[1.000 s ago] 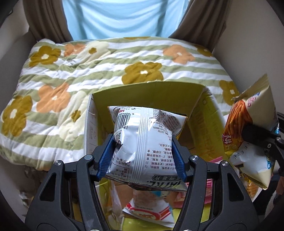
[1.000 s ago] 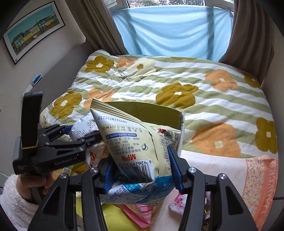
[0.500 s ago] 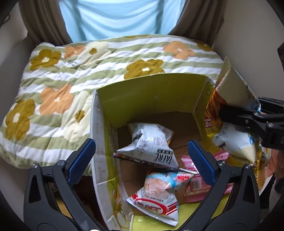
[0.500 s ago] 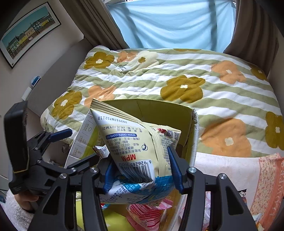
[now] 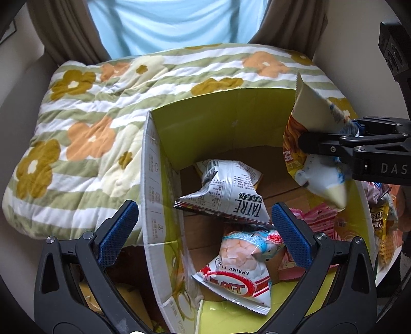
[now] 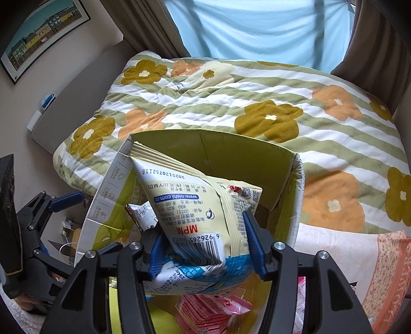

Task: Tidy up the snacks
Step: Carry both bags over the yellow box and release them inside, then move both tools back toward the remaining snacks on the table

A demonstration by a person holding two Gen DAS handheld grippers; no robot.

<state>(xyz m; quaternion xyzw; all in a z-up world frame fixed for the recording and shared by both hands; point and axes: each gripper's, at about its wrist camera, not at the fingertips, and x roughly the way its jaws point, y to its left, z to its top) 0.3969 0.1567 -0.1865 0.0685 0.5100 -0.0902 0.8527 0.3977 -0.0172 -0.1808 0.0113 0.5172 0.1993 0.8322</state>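
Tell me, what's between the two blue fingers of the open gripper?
In the left wrist view, the left gripper gapes open over the cardboard box. Between its fingers you see the box's white side wall and the silver TATRE bag lying inside.

Soft, even daylight enters through the pale blue curtain at the top of both views and lights the floral quilt brightly, without hard shadows or glare. The interior of the cardboard box is dimmer, and the deepest shade lies below the box beside the bed. Both views show strong fisheye curvature with black vignetting in the corners; the cream snack bag is motion-blurred in the left wrist view, while the printed text on it is sharp in the right wrist view.
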